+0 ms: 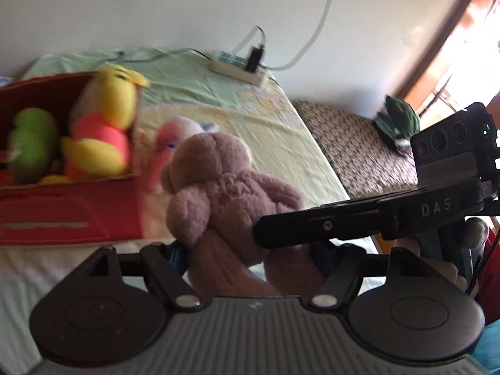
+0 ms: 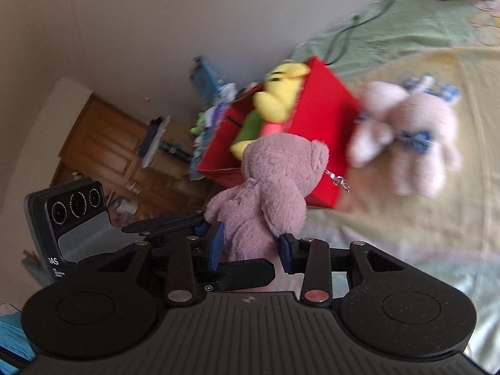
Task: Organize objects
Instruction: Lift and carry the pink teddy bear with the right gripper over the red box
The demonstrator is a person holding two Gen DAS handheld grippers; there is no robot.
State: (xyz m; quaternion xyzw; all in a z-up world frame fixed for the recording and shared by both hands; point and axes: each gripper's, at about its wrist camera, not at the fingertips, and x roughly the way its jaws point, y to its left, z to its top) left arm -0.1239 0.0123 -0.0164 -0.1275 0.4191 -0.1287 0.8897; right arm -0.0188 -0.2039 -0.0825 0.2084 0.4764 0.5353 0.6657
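The mauve teddy bear [image 2: 265, 193] sits at the centre of the right wrist view, its lower body pinched between the blue-padded jaws of the right gripper [image 2: 250, 245]. In the left wrist view the same bear fills the middle, its legs held in the closed jaws of the left gripper [image 1: 247, 250] — both grippers grasp it above the bed [image 1: 281, 143]. At the left edge, the red box [image 1: 72, 209] holds a yellow plush [image 1: 106, 125] and a green one [image 1: 31, 143]. A pale pink plush [image 2: 409, 137] lies just right of the box on the bed sheet.
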